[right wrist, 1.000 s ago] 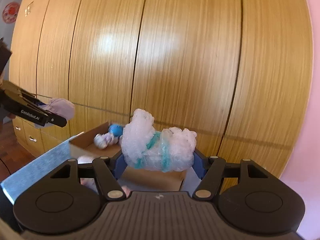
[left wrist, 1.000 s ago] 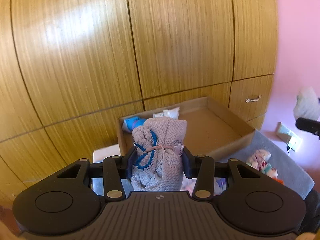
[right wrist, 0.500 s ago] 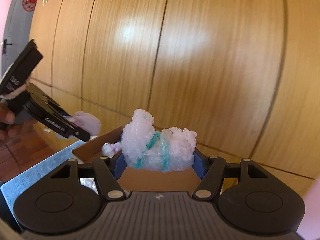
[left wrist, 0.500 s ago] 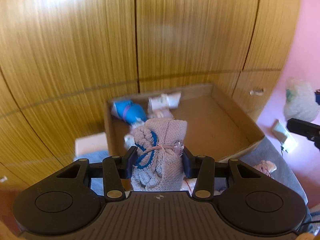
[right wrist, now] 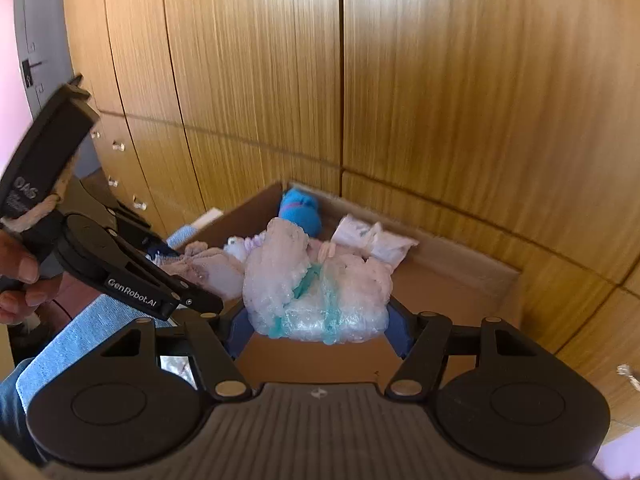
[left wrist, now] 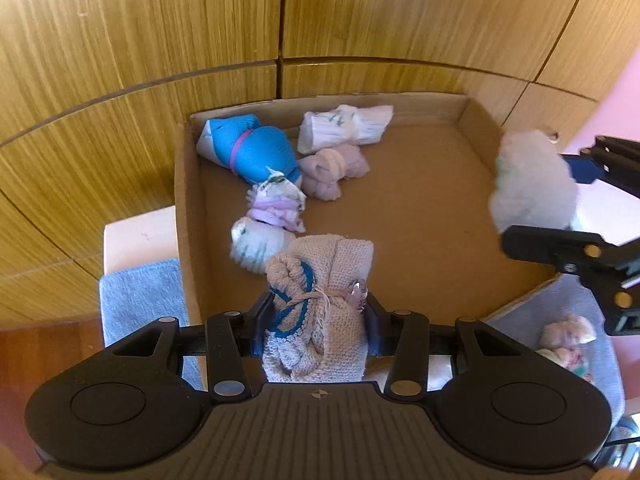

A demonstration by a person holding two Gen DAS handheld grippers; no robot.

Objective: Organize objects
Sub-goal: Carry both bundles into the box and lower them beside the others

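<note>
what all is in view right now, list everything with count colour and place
cardboard box: 1, brown, in front of the wardrobe
sock bundles in box: 5, blue, white, lilac, two pale floral, back-left of the box
knitted bundle: 1, beige with blue trim, in left gripper
fluffy bundle: 1, white with teal, in right gripper
towel: 1, light blue, left of box
loose bundle: 1, pale, right of box
wardrobe: wood, behind
left gripper: shut
right gripper: shut
</note>
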